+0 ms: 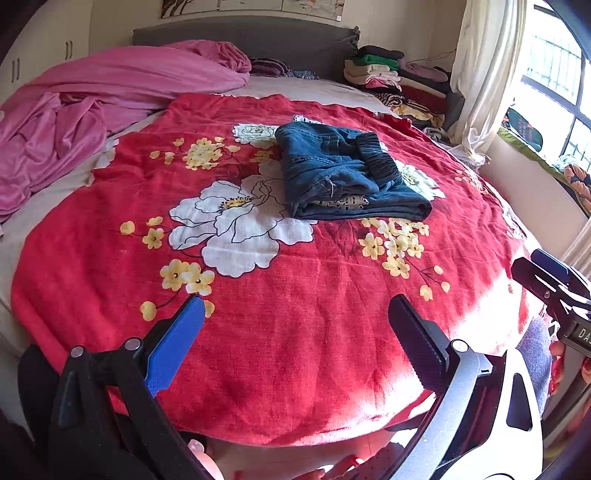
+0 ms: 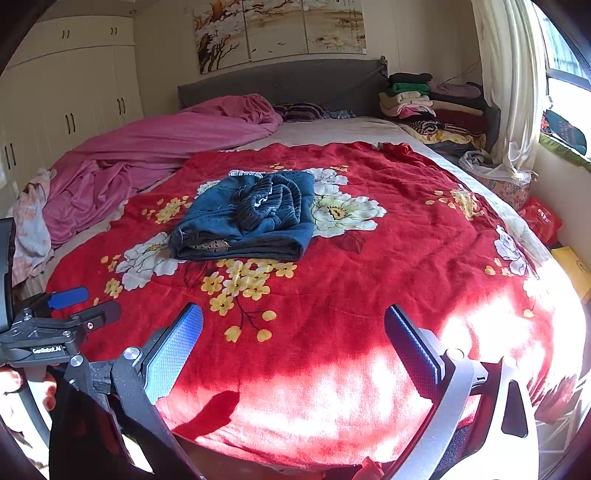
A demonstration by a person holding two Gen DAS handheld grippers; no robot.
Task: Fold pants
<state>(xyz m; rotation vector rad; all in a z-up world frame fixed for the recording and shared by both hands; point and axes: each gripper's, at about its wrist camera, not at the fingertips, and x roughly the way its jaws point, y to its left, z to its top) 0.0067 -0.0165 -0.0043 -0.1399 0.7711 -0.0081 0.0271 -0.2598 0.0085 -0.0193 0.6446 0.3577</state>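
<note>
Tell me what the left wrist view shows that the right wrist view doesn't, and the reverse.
Only the left wrist view shows the right gripper entering at its right edge, and an orange patterned cushion on the window ledge. Only the right wrist view shows the left gripper at its left edge, the full three-panel painting and a red bag on the floor beside the bed. Both share the folded denim pants on the red floral blanket, the pink sheet and the stacked clothes.
</note>
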